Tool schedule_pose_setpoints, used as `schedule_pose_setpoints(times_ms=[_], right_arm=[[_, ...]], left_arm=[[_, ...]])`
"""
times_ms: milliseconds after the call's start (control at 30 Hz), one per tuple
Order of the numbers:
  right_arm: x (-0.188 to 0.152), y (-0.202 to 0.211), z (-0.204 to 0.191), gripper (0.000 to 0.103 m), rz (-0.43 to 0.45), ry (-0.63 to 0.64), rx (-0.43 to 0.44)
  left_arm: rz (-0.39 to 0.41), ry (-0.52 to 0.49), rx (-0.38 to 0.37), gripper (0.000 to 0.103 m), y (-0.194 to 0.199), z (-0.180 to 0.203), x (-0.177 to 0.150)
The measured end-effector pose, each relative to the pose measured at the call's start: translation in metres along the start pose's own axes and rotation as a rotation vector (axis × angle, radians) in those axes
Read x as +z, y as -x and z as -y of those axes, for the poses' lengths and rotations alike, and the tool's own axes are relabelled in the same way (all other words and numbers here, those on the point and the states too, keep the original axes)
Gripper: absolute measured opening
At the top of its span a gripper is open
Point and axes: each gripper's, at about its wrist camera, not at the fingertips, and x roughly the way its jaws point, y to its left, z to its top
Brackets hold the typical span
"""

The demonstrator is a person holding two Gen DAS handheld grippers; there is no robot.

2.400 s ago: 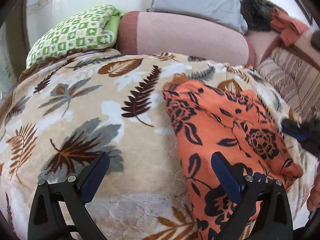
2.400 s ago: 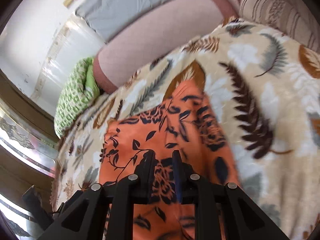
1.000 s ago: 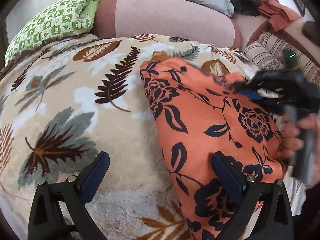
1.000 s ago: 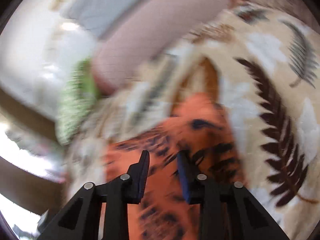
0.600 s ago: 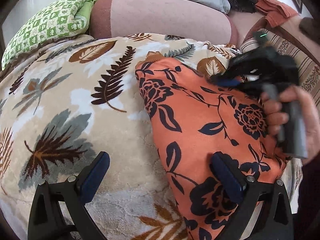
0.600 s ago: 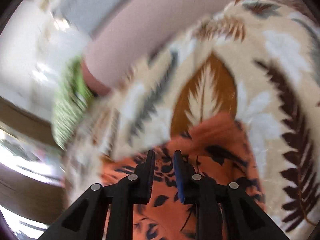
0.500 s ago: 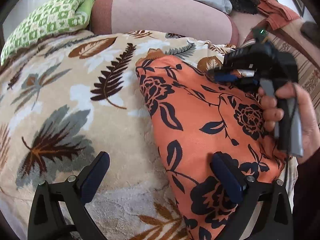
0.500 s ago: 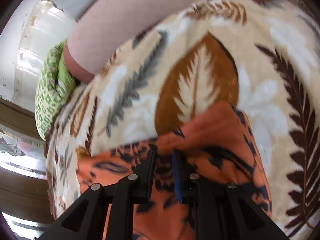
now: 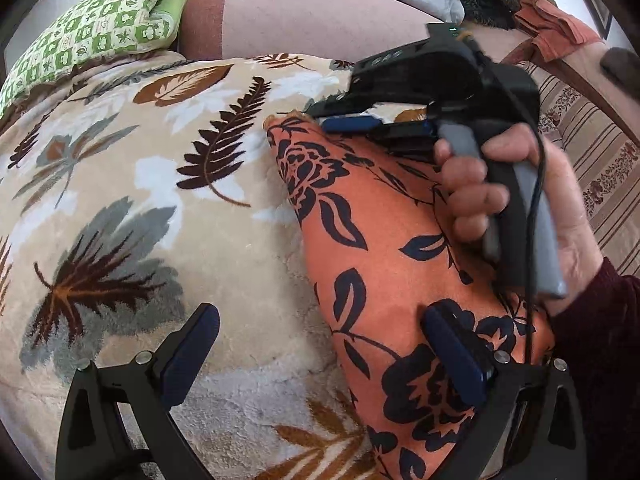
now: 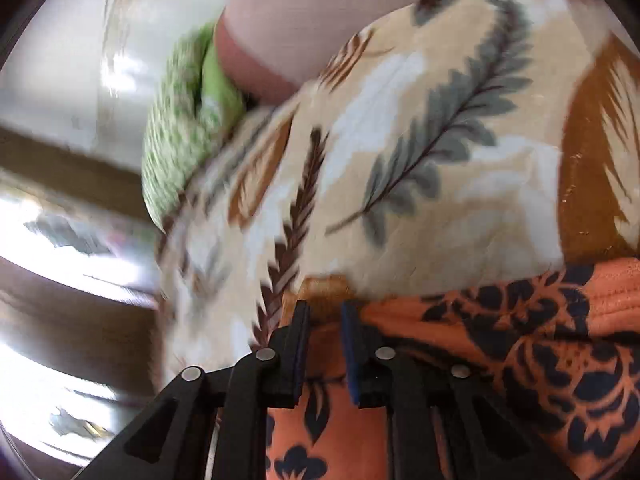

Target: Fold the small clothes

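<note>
Lying on the leaf-print blanket (image 9: 168,208), the orange flowered garment (image 9: 384,248) runs lengthwise from about five o'clock near the onlooker up to twelve o'clock, narrowing toward its far corner. Nearest, the left gripper (image 9: 316,356) hangs just over the blanket with its jaws spread wide and nothing between them; one pad sits over the garment's near end, the other over bare blanket at seven o'clock. Farther along, the right gripper (image 9: 360,124), held in a hand (image 9: 516,208), is at the garment's far corner. Its jaws are narrow and closing, and from its own camera the corner's edge lies right between the tips (image 10: 324,320), though whether the pads already press on the cloth I cannot tell. So the right hand is nearer that corner. Beyond lie a pink bolster (image 9: 320,20) and a green checked pillow (image 9: 100,28). No readable writing shows anywhere.
</note>
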Motion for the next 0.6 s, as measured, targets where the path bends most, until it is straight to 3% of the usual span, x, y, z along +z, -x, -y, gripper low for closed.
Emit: schedule_pose_setpoints(times_ms=[133,233,333,433,600], right_arm=[[-0.003,0.028,-0.007,0.023,0.089,0.026,-0.032],[-0.012,0.059,-0.012,0.022,0.107,0.036,-0.018],[-0.024,0.104,-0.014,0.022,0.146,0.067,-0.050],[-0.043,0.150,0.001,0.022,0.146,0.045,-0.113],[-0.094,0.199,0.038,0.023,0.185,0.010,-0.290]], left_arm=[[-0.006,0.003,-0.011,0.103,0.000,-0.001,0.000],[-0.008,0.024,-0.028,0.102,0.001,-0.005,0.002],[0.037,0.023,-0.021,0.102,0.010,-0.005,0.005],[0.060,0.039,-0.045,0.102,0.014,-0.007,0.008],[0.048,0.074,-0.097,0.102,0.009,-0.007,0.010]])
